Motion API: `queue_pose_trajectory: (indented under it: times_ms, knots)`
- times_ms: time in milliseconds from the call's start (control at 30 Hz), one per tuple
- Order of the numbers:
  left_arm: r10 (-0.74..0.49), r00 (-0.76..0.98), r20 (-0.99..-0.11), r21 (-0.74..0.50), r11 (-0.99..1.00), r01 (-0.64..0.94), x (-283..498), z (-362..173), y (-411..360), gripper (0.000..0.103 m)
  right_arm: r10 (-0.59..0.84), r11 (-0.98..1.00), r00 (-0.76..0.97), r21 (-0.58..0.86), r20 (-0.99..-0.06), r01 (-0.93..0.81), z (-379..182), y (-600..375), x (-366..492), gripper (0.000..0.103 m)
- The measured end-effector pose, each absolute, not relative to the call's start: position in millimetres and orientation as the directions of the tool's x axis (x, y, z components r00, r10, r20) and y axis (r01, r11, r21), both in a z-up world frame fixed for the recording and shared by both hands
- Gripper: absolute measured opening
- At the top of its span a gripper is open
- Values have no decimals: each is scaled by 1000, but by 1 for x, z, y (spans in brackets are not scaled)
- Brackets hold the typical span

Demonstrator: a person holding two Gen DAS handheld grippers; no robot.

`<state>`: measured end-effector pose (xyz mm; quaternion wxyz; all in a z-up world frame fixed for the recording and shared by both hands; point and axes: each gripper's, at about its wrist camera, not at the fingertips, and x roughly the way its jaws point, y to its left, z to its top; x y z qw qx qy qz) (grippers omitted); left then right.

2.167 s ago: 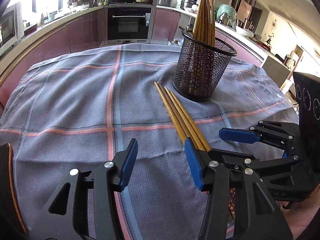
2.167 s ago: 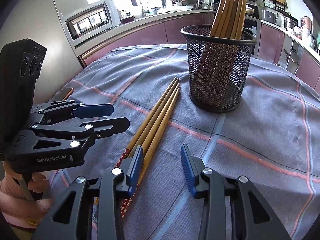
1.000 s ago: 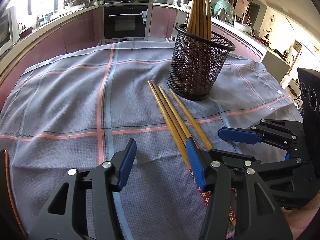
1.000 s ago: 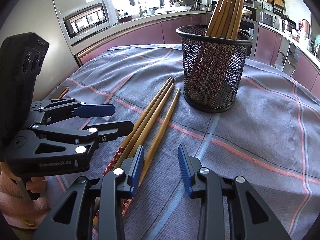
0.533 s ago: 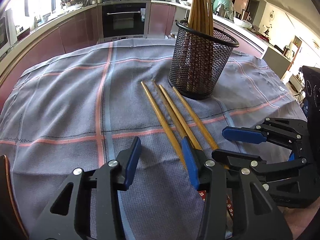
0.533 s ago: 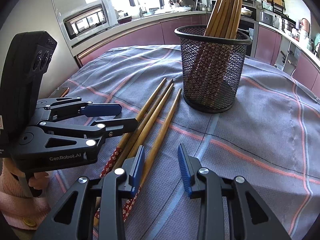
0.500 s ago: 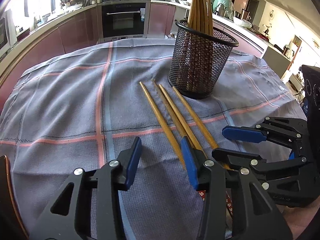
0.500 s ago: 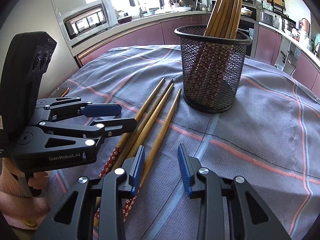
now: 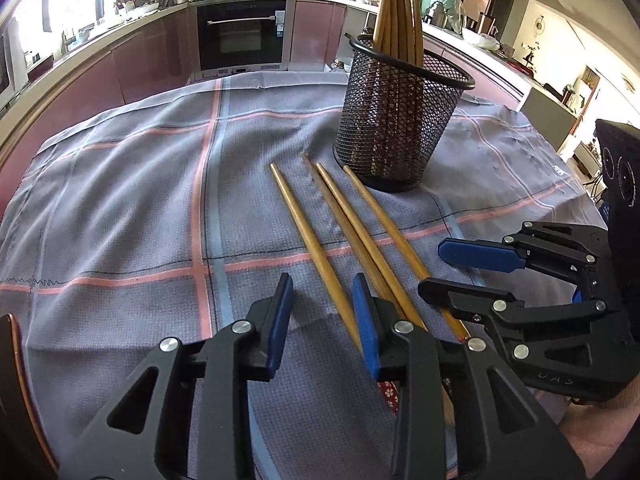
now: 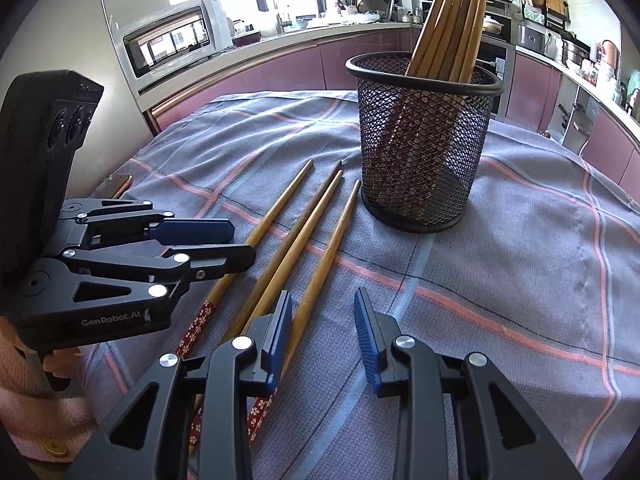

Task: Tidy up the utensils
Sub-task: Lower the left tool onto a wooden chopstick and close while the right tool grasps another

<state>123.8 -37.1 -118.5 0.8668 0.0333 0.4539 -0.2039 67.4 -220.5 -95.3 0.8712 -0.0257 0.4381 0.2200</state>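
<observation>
Several wooden chopsticks (image 9: 360, 232) lie side by side on the cloth, tips toward a black mesh holder (image 9: 400, 120) with several more standing upright in it. My left gripper (image 9: 322, 320) hovers low over their near ends. Its jaws are closing, and the leftmost chopstick (image 9: 304, 224) runs between them close to the right pad, not pinched. My right gripper (image 10: 322, 332) stands open over the rightmost chopstick (image 10: 332, 248), which lies beside its left pad. Each gripper also shows in the other's view, the right gripper (image 9: 460, 272) and the left gripper (image 10: 224, 244). The holder (image 10: 424, 152) stands just past the chopstick tips.
A grey cloth (image 9: 120, 200) with pink and blue stripes covers the table. A thin dark object (image 10: 116, 184) lies at its left edge. A pink sleeve (image 10: 24, 400) holds the left gripper. Kitchen counters and an oven (image 9: 240, 36) stand beyond the table.
The left jaws have narrowed. The leftmost chopstick has slid left, away from the others, and now lies between those jaws. The right gripper has stayed put.
</observation>
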Motion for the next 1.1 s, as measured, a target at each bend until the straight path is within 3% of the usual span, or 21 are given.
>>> queue_pose_trajectory:
  times_ms: [200, 467, 867, 1100]
  knots:
    - [-303, 513, -803, -117, 925, 363, 136, -119, -43, 28, 350, 904, 523, 133, -777, -407, -95, -215, 75, 27]
    - [-262, 530, -806, -98, 943, 317, 136, -119, -43, 12, 339, 911, 528, 132, -778, -391, -96, -215, 81, 14]
    - [-233, 533, -814, -78, 952, 297, 144, -119, -48, 13, 351, 912, 523, 159, -777, -378, -96, -216, 88, 10]
    - [-221, 543, -810, -84, 960, 266, 145, -119, -47, 9, 372, 911, 518, 196, -770, -363, -95, -223, 89, 5]
